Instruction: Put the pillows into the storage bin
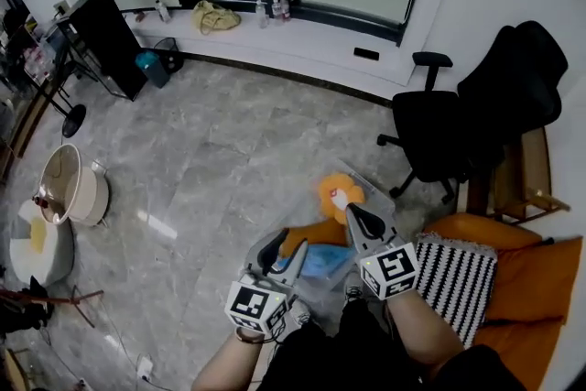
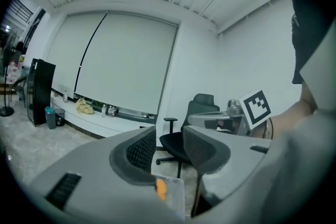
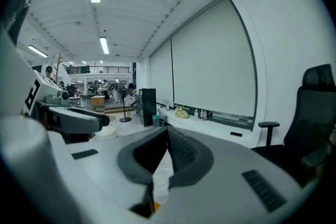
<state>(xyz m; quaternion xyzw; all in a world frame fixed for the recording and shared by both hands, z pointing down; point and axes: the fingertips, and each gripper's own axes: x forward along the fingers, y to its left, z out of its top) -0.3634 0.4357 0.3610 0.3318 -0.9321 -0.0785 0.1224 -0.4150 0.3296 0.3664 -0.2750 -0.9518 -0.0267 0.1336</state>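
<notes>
A clear storage bin point(image 1: 377, 194) stands on the marble floor below me, with an orange plush pillow point(image 1: 335, 193) and a blue pillow point(image 1: 322, 263) inside it. A black-and-white striped pillow point(image 1: 455, 275) lies on the orange sofa point(image 1: 536, 279) to the right. My left gripper point(image 1: 282, 250) hangs above the bin's near left side, open with nothing between its pads point(image 2: 139, 149). Over the bin's middle my right gripper point(image 1: 352, 213) is shut and empty, its pads point(image 3: 181, 147) meeting at the tips. A corner of the bin point(image 2: 176, 194) shows under the left jaws.
A black office chair point(image 1: 435, 137) stands just beyond the bin on the right, with a wooden stand point(image 1: 522, 188) beside the sofa. A white basin point(image 1: 69, 188) sits far left. A black cabinet point(image 1: 105, 37) and a window ledge with bottles point(image 1: 275, 9) line the back.
</notes>
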